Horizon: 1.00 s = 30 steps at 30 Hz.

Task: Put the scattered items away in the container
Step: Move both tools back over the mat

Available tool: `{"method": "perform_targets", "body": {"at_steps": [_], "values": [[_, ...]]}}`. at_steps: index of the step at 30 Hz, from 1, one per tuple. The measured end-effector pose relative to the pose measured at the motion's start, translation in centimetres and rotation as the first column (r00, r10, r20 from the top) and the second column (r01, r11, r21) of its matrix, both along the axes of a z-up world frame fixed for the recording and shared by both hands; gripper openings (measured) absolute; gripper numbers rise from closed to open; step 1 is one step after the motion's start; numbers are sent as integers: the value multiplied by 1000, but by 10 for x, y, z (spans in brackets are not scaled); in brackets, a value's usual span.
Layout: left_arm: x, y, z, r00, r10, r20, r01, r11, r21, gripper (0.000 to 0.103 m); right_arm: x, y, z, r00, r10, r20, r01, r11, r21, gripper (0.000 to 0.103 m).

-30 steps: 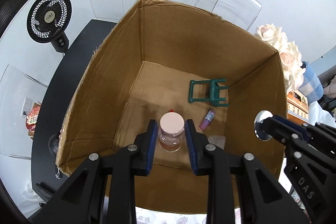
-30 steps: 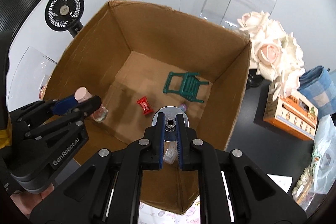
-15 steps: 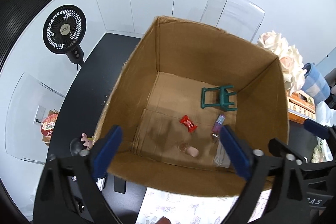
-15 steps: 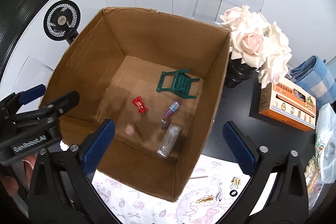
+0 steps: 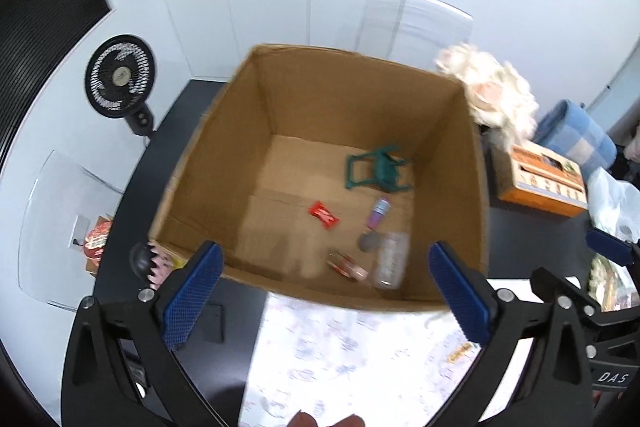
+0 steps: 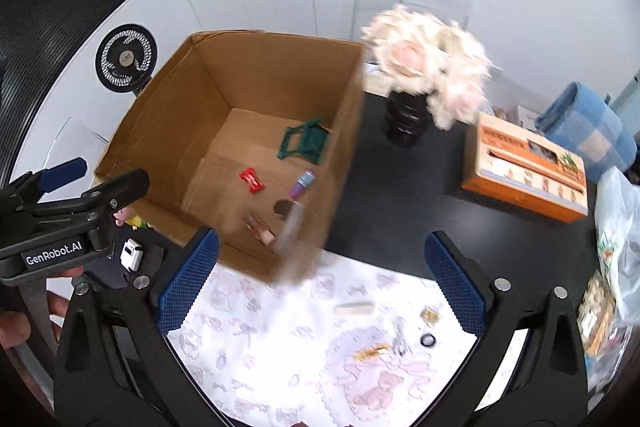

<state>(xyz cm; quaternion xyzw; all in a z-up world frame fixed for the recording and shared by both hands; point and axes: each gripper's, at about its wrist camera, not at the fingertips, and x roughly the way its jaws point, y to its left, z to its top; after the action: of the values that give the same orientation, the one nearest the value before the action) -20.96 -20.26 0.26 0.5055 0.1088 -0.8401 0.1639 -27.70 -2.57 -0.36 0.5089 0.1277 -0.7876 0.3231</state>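
The fan (image 5: 120, 77) is standing at the far left. The left gripper (image 5: 326, 293) is hanging wide apart and empty above the near wall of the cardboard box (image 5: 316, 95). Inside are lying a red candy (image 5: 323, 215), a green toy chair (image 5: 376, 171), a purple tube (image 5: 378, 211) and a jar (image 5: 347, 265) on its side. The right gripper (image 6: 320, 273) is spread wide and empty over the patterned mat (image 6: 288, 339), where a cream stick (image 6: 354, 308) and a gold wrapper (image 6: 372, 351) are lying.

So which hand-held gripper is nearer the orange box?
Right. The right hand-held gripper is just in front of the orange box; the left hand-held gripper is across the cardboard box.
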Motion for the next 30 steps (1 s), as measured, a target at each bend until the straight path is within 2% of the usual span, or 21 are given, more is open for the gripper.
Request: {"method": "perform_targets", "body": {"at_steps": [3, 7, 10, 14, 21, 30], "values": [[4, 35, 3, 999, -40, -12, 39, 999, -24, 102, 1, 37, 0, 999, -34, -11, 34, 999, -6, 103], [8, 82, 1, 994, -105, -22, 104, 994, -11, 102, 3, 88, -5, 996, -86, -16, 86, 996, 1, 103], [14, 114, -6, 989, -146, -25, 145, 989, -32, 102, 7, 124, -15, 993, -117, -29, 118, 993, 30, 103], [22, 147, -22, 980, -197, -26, 197, 980, -13, 102, 15, 163, -35, 989, -146, -22, 147, 988, 47, 103], [39, 188, -59, 967, -255, -4, 255, 967, -1, 102, 30, 200, -73, 986, -169, -3, 169, 983, 68, 103], [56, 208, -123, 963, -264, 50, 263, 964, 32, 102, 41, 220, -128, 983, -184, 22, 181, 979, 97, 103]]}}
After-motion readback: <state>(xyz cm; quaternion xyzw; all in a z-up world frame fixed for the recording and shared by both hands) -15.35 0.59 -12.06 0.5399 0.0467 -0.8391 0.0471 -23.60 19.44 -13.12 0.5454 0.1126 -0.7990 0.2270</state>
